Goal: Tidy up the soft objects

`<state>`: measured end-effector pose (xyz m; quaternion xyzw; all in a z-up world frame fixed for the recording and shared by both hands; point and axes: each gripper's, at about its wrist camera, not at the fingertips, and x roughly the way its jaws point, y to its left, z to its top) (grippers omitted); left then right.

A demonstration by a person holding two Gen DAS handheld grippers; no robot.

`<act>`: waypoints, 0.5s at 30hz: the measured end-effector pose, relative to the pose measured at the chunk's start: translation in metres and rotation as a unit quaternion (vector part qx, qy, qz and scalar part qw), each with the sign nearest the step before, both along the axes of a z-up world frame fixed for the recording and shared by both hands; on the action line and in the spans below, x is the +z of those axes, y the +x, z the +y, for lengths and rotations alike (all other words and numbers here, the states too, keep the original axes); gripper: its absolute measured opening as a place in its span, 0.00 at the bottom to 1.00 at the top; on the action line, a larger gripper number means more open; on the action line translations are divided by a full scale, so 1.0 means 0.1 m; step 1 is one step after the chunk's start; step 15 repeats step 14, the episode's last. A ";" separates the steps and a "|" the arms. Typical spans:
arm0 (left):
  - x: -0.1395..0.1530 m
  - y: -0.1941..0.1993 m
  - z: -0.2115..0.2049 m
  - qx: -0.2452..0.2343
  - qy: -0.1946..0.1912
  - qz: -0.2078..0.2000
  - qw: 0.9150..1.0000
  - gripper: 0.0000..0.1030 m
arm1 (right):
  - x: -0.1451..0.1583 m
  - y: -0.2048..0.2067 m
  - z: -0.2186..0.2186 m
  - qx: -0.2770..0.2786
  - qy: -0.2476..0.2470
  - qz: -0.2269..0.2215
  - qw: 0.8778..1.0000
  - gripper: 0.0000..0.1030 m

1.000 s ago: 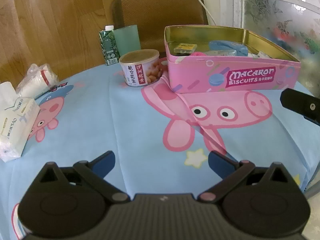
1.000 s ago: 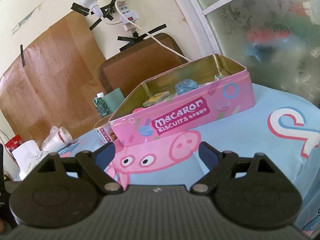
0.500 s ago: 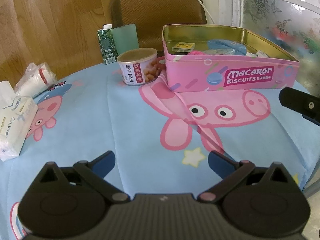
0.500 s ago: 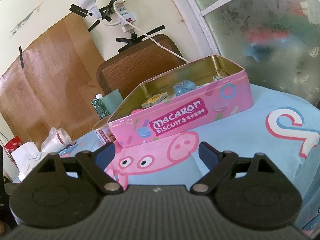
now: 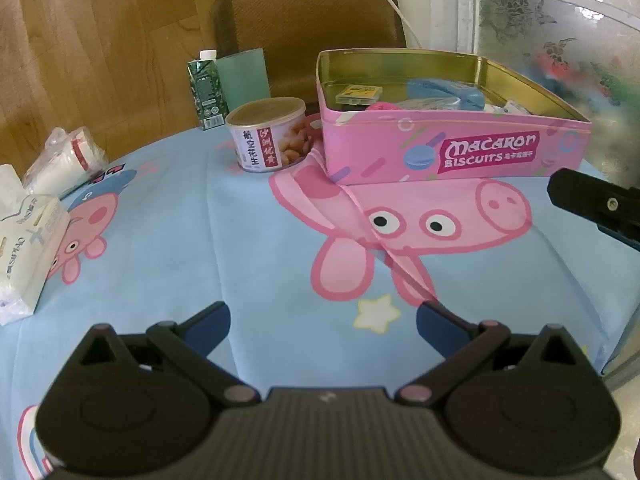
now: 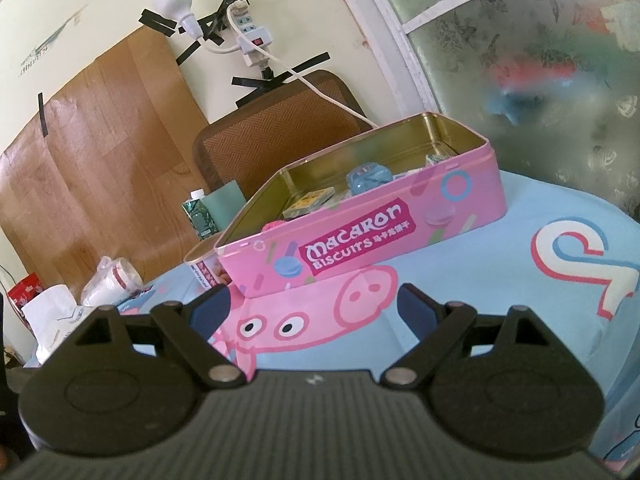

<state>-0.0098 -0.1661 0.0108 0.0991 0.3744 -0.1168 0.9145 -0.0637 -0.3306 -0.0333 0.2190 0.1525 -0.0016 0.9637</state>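
An open pink Macaron Biscuits tin (image 5: 460,152) stands at the far side of the table; it also shows in the right wrist view (image 6: 360,240). Inside lie a blue soft item (image 5: 444,90), a pink soft item (image 5: 380,106) and a small yellow packet (image 5: 358,94). My left gripper (image 5: 322,326) is open and empty, low over the cloth in front of the tin. My right gripper (image 6: 314,306) is open and empty, facing the tin; part of it shows at the right edge of the left wrist view (image 5: 596,204).
A peanut can (image 5: 270,134) stands left of the tin, a green carton (image 5: 206,88) behind it. A tissue pack (image 5: 24,252) and bagged cups (image 5: 66,158) lie at the left. A brown chair (image 5: 304,28) stands behind the blue Peppa Pig tablecloth (image 5: 200,240).
Both views have shifted slightly: the tin sits a little higher and farther in the left wrist view. Both grippers stay open and empty.
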 end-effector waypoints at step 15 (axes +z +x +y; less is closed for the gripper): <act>0.06 -0.07 0.01 -0.016 -0.014 -0.025 0.999 1.00 | 0.00 -0.02 0.03 -0.005 -0.007 -0.005 1.000 0.90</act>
